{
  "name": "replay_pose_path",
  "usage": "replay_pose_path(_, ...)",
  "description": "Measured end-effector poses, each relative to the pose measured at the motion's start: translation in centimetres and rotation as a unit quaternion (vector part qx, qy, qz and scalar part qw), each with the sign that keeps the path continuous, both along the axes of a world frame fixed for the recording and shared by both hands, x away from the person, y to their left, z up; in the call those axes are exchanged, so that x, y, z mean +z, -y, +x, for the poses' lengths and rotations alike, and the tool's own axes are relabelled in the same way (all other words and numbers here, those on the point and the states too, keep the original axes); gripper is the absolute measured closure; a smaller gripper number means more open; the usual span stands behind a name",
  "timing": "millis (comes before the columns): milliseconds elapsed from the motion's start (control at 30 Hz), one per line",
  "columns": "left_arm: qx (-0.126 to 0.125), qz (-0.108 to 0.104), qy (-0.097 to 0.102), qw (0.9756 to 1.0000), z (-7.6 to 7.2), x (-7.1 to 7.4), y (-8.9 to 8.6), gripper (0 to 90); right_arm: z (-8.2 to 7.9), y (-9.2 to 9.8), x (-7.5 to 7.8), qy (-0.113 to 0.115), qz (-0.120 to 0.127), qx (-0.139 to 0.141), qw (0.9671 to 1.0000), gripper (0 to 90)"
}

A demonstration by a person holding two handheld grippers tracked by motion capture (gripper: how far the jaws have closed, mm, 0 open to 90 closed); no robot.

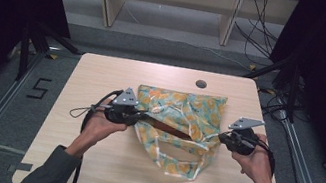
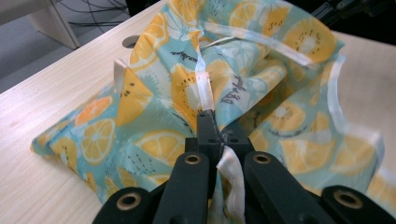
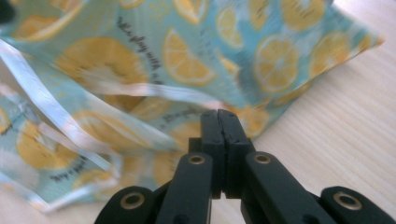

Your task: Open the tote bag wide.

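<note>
Here, left tool (image 2: 219, 128) pinching the fruit-print cloth (image 2: 154, 93), right tool (image 3: 219, 122) pressed together, its grip unclear

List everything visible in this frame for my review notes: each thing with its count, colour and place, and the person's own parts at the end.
Cloth bag: one, teal with orange and yellow citrus slices and white trim, crumpled at the table's middle, stretched between the two grippers.
Table: one, light wood, with a round hole near its far edge.
Shelf unit: one, pale wood, on the floor beyond the table.
Cables: several, black, on the floor at far right.
Left gripper: one, black, shut on the bag's white-trimmed edge at its left side.
Right gripper: one, black, jaws closed at the bag's right edge.
Hands: two, left hand and right hand, each holding a gripper.
</note>
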State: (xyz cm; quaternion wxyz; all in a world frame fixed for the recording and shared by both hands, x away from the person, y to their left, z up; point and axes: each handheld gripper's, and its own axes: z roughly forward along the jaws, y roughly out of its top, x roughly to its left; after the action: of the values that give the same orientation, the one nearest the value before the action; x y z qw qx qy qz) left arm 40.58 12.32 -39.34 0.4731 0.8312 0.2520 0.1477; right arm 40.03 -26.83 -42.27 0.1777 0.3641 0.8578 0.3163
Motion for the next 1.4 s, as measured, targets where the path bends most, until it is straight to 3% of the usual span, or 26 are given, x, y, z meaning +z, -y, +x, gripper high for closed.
replay_pose_path(67, 0.002, -0.012, 0.003, 0.9999, -0.3, 0.6, -0.7, 89.0, -0.7, -0.3, 0.8, 0.005, 0.017, 0.021, 0.9996, 90.0)
replay_pose_path(167, 0.008, -0.020, 0.006, 0.9997, -0.3, 1.5, -1.4, 88.9, -1.4, -1.3, 2.0, 0.001, 0.053, 0.048, 0.9974, 77.2)
replay_pose_path(233, 0.012, -0.028, 0.003, 0.9995, -0.3, 1.7, -1.4, 88.9, -1.7, -2.2, 2.5, 0.015, 0.075, 0.073, 0.9944, 71.0)
replay_pose_path(267, 0.009, -0.030, 0.002, 0.9995, -0.1, 1.8, -1.3, 88.9, -2.0, -2.6, 2.7, 0.010, 0.077, 0.075, 0.9941, 66.4)
replay_pose_path(300, 0.010, -0.028, 0.003, 0.9995, 0.0, 1.8, -1.2, 88.9, -1.9, -3.1, 2.9, 0.022, 0.068, 0.092, 0.9932, 61.9)
replay_pose_path(367, 0.012, -0.036, 0.002, 0.9993, 0.4, 1.8, -0.9, 88.8, -1.8, -4.0, 2.8, 0.022, 0.062, 0.101, 0.9927, 58.1)
replay_pose_path(400, 0.011, -0.035, 0.002, 0.9993, 0.7, 1.8, -1.0, 88.7, -1.7, -4.4, 2.6, 0.008, 0.059, 0.104, 0.9928, 55.0)
replay_pose_path(467, 0.021, -0.044, -0.008, 0.9988, 1.1, 1.6, -0.9, 88.8, -1.3, -4.7, 2.2, 0.010, 0.051, 0.107, 0.9929, 47.9)
replay_pose_path(567, 0.018, -0.041, -0.010, 0.9989, 1.5, 1.4, -0.9, 88.7, -1.3, -5.1, 2.1, 0.011, 0.068, 0.113, 0.9911, 44.8)
replay_pose_path(733, 0.020, -0.047, -0.018, 0.9985, 1.9, 1.3, -0.5, 88.4, -2.4, -6.4, 3.2, 0.025, 0.092, 0.119, 0.9882, 39.0)
replay_pose_path(767, 0.022, -0.043, -0.018, 0.9987, 1.9, 1.3, -0.5, 88.4, -2.7, -7.0, 3.2, 0.022, 0.085, 0.113, 0.9898, 37.2)
replay_pose_path(833, 0.019, -0.049, -0.021, 0.9984, 2.0, 1.2, -0.4, 88.3, -2.7, -8.0, 2.8, 0.034, 0.059, 0.108, 0.9918, 39.9)
replay_pose_path(900, 0.014, -0.045, -0.019, 0.9987, 2.0, 1.2, -0.4, 88.2, -2.2, -8.7, 2.4, 0.035, 0.029, 0.102, 0.9938, 64.9)
replay_pose_path(933, 0.020, -0.043, -0.023, 0.9986, 1.9, 1.2, -0.4, 88.2, -1.8, -8.7, 2.2, 0.043, 0.027, 0.099, 0.9938, 76.2)
replay_pose_path(1000, 0.014, -0.048, -0.022, 0.9985, 2.1, 1.0, -0.5, 88.2, -0.8, -8.1, 2.4, 0.065, 0.012, 0.086, 0.9941, 88.9)
replay_pose_path(1033, 0.015, -0.045, -0.023, 0.9986, 2.2, 1.0, -0.6, 88.2, 0.2, -7.4, 2.6, 0.085, 0.011, 0.069, 0.9939, 90.0)
replay_pose_path(1067, 0.015, -0.050, -0.024, 0.9984, 2.3, 0.9, -0.5, 88.1, 1.1, -6.8, 2.7, 0.089, 0.011, 0.057, 0.9944, 90.0)
replay_pose_path(1233, 0.008, -0.047, -0.034, 0.9983, 2.3, 0.5, -0.2, 88.1, 6.6, -4.4, 2.2, 0.081, 0.013, -0.005, 0.9966, 90.0)
replay_pose_path(1300, 0.006, -0.051, -0.038, 0.9979, 2.3, 0.4, 0.1, 88.0, 8.7, -3.9, 1.3, 0.049, 0.012, -0.029, 0.9983, 90.0)
replay_pose_path(1333, 0.000, -0.052, -0.037, 0.9979, 2.3, 0.4, 0.2, 88.0, 9.7, -3.8, 0.6, 0.046, 0.012, -0.033, 0.9983, 90.0)
replay_pose_path(1400, 0.005, -0.053, -0.038, 0.9979, 2.4, 0.4, 0.3, 88.0, 11.1, -3.9, -0.9, 0.016, 0.005, -0.031, 0.9994, 90.0)
